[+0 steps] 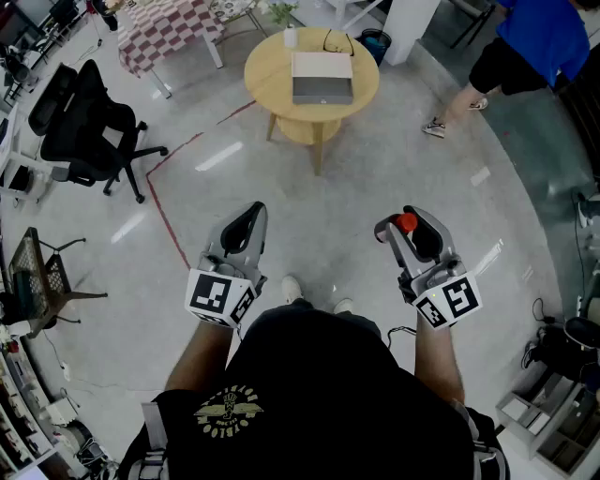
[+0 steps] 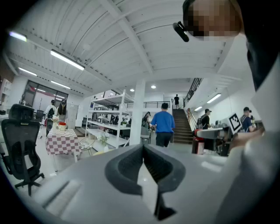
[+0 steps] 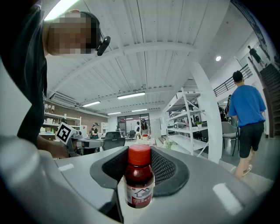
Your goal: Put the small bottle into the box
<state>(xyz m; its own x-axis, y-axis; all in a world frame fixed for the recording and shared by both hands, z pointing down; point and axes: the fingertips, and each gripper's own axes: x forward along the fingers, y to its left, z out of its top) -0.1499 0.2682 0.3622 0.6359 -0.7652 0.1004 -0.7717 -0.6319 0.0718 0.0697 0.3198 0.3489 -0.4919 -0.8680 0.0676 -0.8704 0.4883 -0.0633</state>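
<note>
A small brown bottle with a red cap [image 3: 139, 177] stands upright between the jaws of my right gripper [image 3: 139, 168], which is shut on it. In the head view only the red cap [image 1: 405, 222] shows at the right gripper [image 1: 409, 231], held at waist height over the floor. My left gripper [image 1: 247, 223] is beside it at the left; its jaws [image 2: 143, 164] meet with nothing between them. The box [image 1: 322, 78], flat and grey-white, lies on a round wooden table [image 1: 267, 70] well ahead of both grippers.
A white cup [image 1: 291, 37] and a pair of glasses [image 1: 338, 42] lie behind the box. A black office chair [image 1: 82, 122] stands to the left, a checkered table [image 1: 164, 28] at the far left. A person in blue [image 1: 530, 42] stands at the far right.
</note>
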